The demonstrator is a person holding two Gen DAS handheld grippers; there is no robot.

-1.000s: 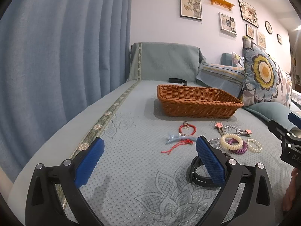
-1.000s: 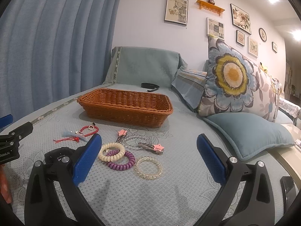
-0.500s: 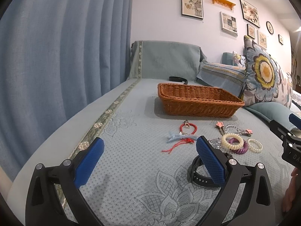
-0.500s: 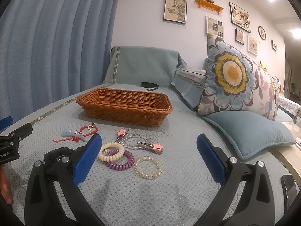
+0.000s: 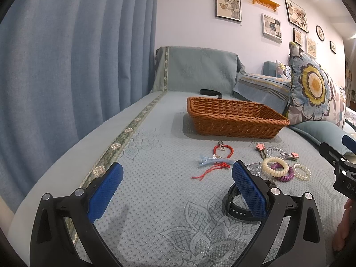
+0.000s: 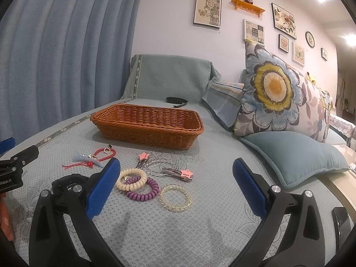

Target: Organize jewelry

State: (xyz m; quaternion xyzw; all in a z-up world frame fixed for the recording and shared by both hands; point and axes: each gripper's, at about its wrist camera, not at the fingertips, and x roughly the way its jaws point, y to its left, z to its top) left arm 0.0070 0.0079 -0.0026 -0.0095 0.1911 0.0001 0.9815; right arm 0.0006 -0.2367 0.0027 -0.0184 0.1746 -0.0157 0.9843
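Note:
A brown wicker basket [image 5: 235,120] [image 6: 146,124] stands on the teal sofa cover. In front of it lie a red cord bracelet [image 5: 222,150] [image 6: 104,152], a blue hair clip [image 5: 209,161], a cream coil hair tie [image 5: 274,166] [image 6: 131,178], a purple coil tie [image 6: 142,190], a clear bead bracelet [image 6: 175,198], pink star clips [image 6: 178,173] and a black watch [image 5: 238,204] [image 6: 66,183]. My left gripper [image 5: 178,191] hovers open, its right pad over the watch. My right gripper [image 6: 175,191] hovers open just short of the hair ties.
A flowered cushion [image 6: 276,93] and a plain teal cushion [image 6: 293,155] lie to the right. A black strap [image 6: 176,101] rests behind the basket near the sofa arm. Blue curtains [image 5: 66,66] hang along the left edge. A hand [image 5: 343,229] shows at the side.
Both views have tilted up slightly, so the basket and jewelry sit a little lower in frame. Nothing on the sofa has been moved; both grippers stay open.

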